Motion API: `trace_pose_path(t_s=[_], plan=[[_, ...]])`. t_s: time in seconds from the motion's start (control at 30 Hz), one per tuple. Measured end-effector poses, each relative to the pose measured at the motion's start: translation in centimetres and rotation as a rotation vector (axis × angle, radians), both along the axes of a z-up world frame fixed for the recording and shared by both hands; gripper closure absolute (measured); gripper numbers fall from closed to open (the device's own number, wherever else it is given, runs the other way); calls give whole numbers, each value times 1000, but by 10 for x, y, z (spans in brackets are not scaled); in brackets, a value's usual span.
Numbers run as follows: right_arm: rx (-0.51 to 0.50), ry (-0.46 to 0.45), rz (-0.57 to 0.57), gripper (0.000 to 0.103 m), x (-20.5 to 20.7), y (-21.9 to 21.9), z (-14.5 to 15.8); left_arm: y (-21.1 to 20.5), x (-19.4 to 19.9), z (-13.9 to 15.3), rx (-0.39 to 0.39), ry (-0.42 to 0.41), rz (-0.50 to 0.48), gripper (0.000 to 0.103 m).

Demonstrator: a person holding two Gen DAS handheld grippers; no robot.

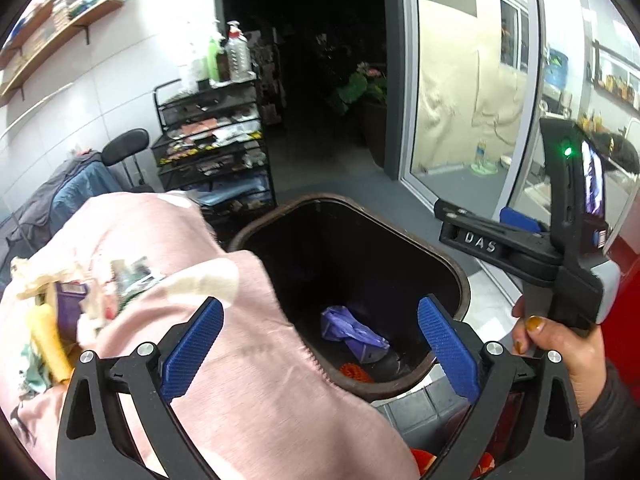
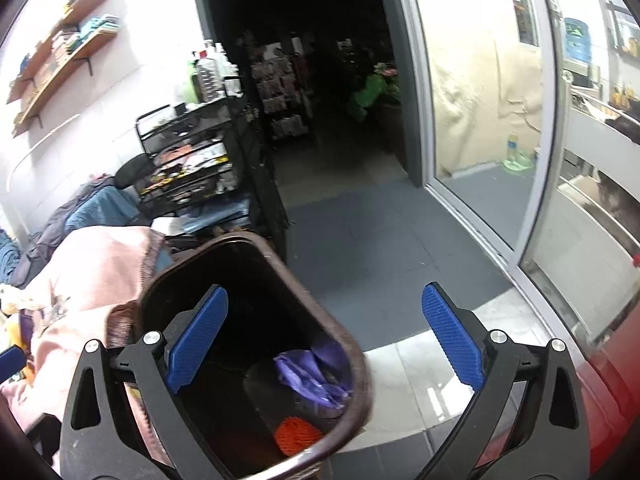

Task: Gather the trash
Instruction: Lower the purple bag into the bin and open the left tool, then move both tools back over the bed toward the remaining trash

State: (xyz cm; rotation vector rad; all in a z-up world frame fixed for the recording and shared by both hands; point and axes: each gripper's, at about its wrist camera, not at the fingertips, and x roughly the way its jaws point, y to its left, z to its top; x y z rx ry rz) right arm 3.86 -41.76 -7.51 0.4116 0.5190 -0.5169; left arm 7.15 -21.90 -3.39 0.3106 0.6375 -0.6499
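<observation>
A dark brown trash bin (image 1: 460,276) stands open on the floor; it also shows in the right wrist view (image 2: 356,360). Inside lie a crumpled purple wrapper (image 1: 352,334) (image 2: 308,372) and an orange scrap (image 1: 354,372) (image 2: 298,434). My left gripper (image 1: 320,344) is open over the bin's near rim, its left finger above a pink cloth (image 1: 248,380). Paper and wrapper trash (image 1: 68,304) lies on the cloth at left. My right gripper (image 2: 324,344) is open and empty above the bin; it shows at right in the left wrist view (image 1: 480,240).
A black mesh shelf rack (image 1: 216,152) with bottles on top stands behind the bin. A chair with clothes (image 1: 80,188) is at left. A glass sliding door (image 1: 472,80) is at right, a dark doorway (image 1: 312,60) ahead. Grey floor tiles (image 2: 380,248) lie beyond the bin.
</observation>
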Motion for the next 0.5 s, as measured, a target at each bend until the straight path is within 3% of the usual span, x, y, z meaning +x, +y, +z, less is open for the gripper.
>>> trace_pose_path(t_s=[0.33, 0.5], plan=[[-17, -29, 153, 6, 21, 52, 16, 63, -1, 20, -74, -50, 132, 5], [-55, -45, 263, 6, 35, 91, 27, 97, -1, 20, -75, -67, 227, 5]])
